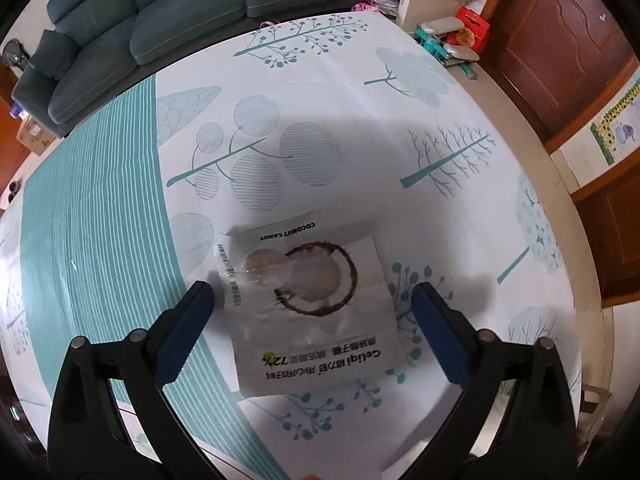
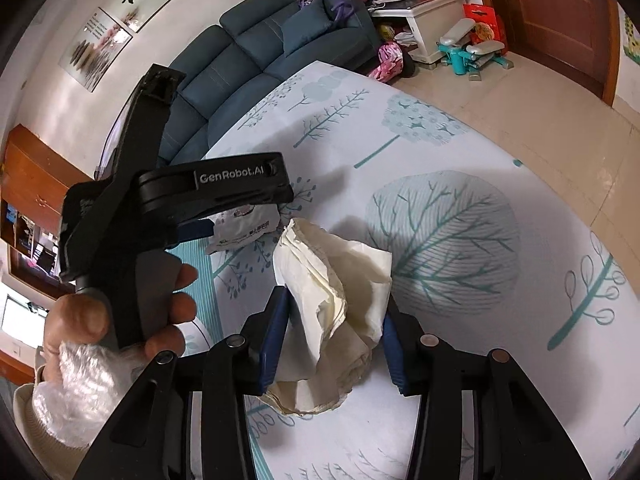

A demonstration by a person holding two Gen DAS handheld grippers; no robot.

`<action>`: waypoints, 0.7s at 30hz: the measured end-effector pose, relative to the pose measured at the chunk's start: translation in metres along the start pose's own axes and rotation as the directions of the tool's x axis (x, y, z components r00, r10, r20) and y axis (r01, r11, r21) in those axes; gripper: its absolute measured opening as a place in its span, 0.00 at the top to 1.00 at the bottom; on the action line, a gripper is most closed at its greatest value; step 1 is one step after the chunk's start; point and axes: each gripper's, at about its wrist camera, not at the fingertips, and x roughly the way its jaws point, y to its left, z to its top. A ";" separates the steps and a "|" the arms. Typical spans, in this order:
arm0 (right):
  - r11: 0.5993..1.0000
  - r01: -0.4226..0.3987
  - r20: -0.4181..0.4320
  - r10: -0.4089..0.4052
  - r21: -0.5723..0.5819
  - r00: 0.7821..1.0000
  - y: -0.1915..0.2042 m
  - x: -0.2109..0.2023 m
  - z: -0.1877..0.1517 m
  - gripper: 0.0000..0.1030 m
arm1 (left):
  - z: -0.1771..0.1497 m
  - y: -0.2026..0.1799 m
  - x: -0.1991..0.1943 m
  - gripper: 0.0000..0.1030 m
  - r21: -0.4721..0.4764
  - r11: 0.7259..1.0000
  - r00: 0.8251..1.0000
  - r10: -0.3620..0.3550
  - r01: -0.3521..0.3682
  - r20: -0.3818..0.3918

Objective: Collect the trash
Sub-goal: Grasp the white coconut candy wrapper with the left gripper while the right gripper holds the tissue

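2 grippers, 2 pieces of trash on the table

The left gripper stands at its widest, pointing steeply down with the flat candy wrapper between its fingers, untouched, probably ready to pinch it. At 6 o'clock in the right wrist view, the right gripper is clamped on the crumpled tissue, likely holding it clear of the tablecloth for disposal

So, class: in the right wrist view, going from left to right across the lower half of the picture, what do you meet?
Hand gripping the left gripper's handle → crumpled paper clamped in the right gripper → big printed tree on the tablecloth → leafy sprig print.
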 end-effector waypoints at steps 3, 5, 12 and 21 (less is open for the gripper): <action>1.000 -0.004 -0.004 0.004 0.011 1.000 -0.003 -0.004 -0.004 0.58 | -0.002 -0.004 -0.001 0.12 0.017 1.000 1.000 -0.007 0.007 0.017; 1.000 -0.012 -0.006 0.012 0.025 1.000 -0.007 -0.007 -0.006 0.58 | -0.007 -0.009 -0.007 0.27 0.053 0.998 0.999 -0.021 0.019 0.042; 0.998 -0.015 -0.003 0.015 0.056 1.000 -0.018 -0.024 -0.022 0.58 | -0.027 -0.005 -0.018 0.45 0.104 0.994 0.997 -0.048 0.042 0.052; 0.997 -0.016 -0.027 0.018 0.075 0.999 -0.024 -0.058 -0.068 0.59 | -0.090 0.022 -0.056 0.48 0.122 0.986 0.994 -0.113 0.111 0.009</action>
